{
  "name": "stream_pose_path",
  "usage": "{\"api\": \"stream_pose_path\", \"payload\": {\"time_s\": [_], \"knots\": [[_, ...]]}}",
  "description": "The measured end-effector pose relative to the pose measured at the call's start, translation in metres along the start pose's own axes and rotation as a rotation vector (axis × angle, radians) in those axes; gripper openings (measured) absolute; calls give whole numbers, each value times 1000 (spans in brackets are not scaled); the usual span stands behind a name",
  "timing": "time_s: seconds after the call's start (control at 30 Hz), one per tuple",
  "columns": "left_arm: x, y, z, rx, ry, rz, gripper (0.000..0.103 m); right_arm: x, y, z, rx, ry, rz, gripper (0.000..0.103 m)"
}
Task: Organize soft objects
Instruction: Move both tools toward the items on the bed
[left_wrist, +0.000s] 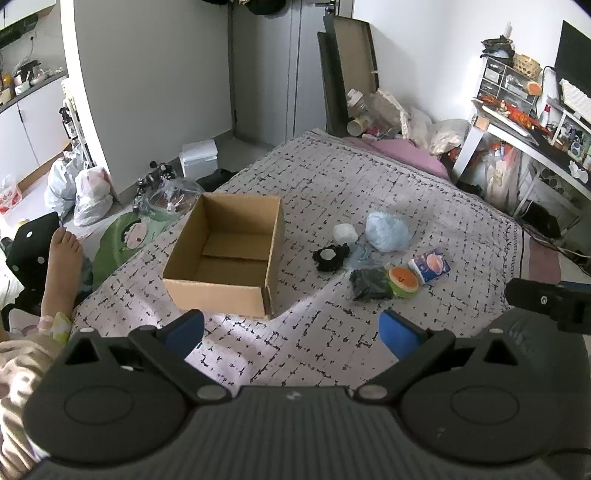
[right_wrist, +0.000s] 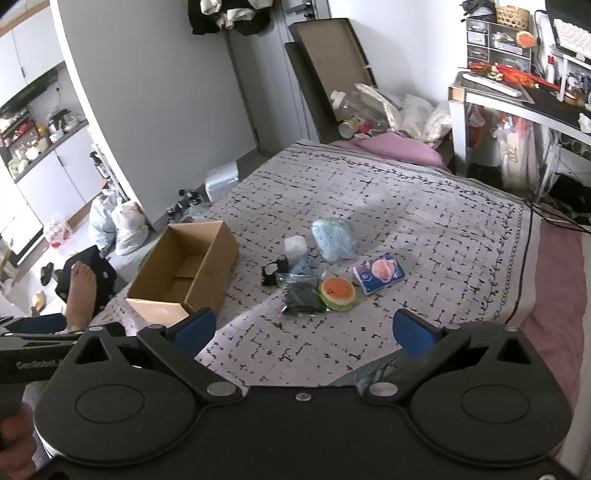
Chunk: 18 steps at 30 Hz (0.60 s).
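An open, empty cardboard box (left_wrist: 225, 254) (right_wrist: 184, 273) stands on the patterned bed cover. To its right lie several soft things: a light blue bundle (left_wrist: 388, 230) (right_wrist: 334, 238), a white wad (left_wrist: 345, 233) (right_wrist: 295, 246), a black scrunchie-like item (left_wrist: 330, 257) (right_wrist: 275, 274), a dark bagged cloth (left_wrist: 370, 283) (right_wrist: 301, 295), an orange-and-green round plush (left_wrist: 403, 281) (right_wrist: 338, 292) and a tissue pack (left_wrist: 429, 266) (right_wrist: 378, 273). My left gripper (left_wrist: 293, 330) is open and empty, held above the cover before the box. My right gripper (right_wrist: 304, 330) is open and empty, nearer than the plush.
The bed cover (left_wrist: 332, 184) (right_wrist: 406, 206) fills the middle. A pink pillow (left_wrist: 410, 153) and clutter lie at the bed's far end. A desk (left_wrist: 524, 136) stands at right. Bags (left_wrist: 90, 195) sit on the floor at left; a bare foot (left_wrist: 64, 254) rests there.
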<state>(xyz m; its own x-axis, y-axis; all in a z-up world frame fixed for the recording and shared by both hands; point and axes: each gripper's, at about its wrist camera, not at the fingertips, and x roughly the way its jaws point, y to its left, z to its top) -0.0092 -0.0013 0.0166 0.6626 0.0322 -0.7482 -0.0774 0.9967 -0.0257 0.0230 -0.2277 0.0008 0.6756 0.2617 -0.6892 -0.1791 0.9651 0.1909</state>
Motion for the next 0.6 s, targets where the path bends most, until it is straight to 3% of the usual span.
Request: {"api": "stream_pose_path", "payload": {"time_s": [0.6], "knots": [[-6, -5, -1, 18, -18, -22, 100, -3, 1, -1, -6, -1, -39, 103]]}}
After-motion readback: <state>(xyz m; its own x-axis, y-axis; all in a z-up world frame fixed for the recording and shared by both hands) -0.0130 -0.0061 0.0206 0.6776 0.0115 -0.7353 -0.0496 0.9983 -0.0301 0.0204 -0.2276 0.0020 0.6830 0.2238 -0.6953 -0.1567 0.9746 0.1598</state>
